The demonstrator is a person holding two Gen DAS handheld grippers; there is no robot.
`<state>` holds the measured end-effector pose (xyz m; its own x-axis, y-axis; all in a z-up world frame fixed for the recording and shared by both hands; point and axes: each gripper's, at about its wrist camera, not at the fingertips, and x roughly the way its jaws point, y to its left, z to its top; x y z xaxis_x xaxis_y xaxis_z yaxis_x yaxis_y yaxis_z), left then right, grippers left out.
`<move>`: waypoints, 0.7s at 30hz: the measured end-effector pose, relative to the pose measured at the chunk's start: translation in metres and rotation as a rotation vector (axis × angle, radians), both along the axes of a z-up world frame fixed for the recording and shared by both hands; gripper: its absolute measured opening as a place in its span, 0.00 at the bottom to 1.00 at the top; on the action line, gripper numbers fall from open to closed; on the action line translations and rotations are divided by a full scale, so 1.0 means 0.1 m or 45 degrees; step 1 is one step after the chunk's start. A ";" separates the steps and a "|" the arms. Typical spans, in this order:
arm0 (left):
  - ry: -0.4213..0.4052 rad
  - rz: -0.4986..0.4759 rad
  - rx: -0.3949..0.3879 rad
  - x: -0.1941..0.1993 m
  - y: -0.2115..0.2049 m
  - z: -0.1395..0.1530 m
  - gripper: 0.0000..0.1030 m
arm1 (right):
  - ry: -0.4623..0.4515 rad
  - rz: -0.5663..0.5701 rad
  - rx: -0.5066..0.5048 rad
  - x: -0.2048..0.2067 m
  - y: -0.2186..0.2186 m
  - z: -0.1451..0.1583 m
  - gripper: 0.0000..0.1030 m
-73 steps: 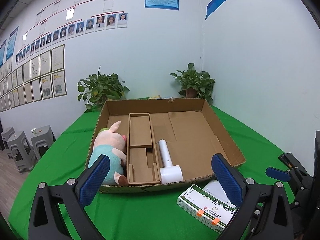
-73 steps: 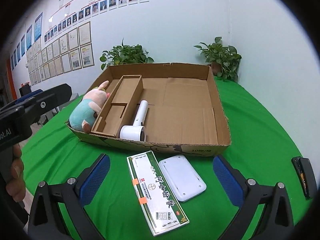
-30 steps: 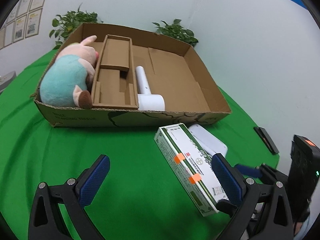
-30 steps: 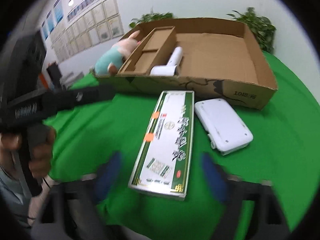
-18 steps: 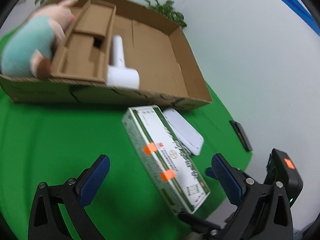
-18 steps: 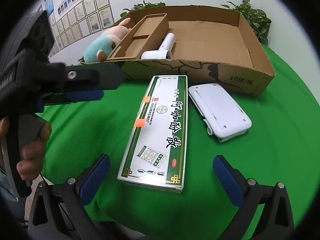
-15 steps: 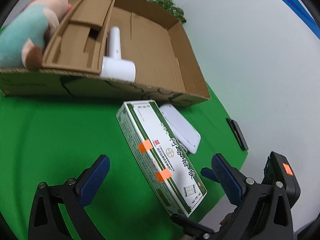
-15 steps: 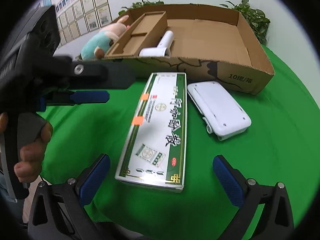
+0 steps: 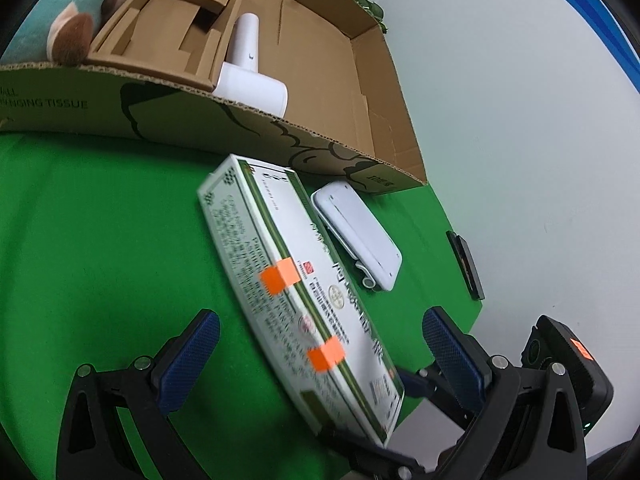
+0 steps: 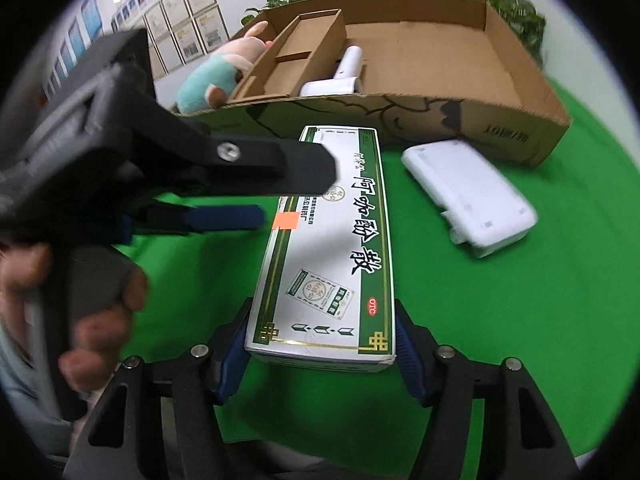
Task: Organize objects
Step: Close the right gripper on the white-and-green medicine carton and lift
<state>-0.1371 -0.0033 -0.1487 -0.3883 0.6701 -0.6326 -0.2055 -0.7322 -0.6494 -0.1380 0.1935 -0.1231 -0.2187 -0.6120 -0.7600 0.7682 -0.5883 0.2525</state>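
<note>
Bright even light – fisheye edges warped, dark vignette – slight motion blur.

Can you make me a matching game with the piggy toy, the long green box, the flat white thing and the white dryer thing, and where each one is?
Things:
1. plush pig
2. medicine box
3. flat white device
4. white handheld appliance

Places:
A. on the green cloth, right of the long box
B. pinched at its near end by the right gripper
C. far left of the cardboard box
D. in the box, beside the cardboard insert

Pairs: 1-C, 2-B, 3-A, 4-D
</note>
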 end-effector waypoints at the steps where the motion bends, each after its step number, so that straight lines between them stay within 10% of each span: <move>1: -0.003 0.001 0.004 0.00 0.00 -0.01 0.97 | -0.031 0.003 -0.021 0.00 0.00 0.00 0.61; 10: 0.029 0.043 0.011 0.02 -0.04 0.00 0.50 | -0.038 0.008 -0.042 0.08 -0.02 -0.01 0.60; 21: 0.242 -0.027 -0.020 0.19 0.04 0.48 0.38 | 0.061 -0.048 -0.057 0.13 0.00 0.12 0.59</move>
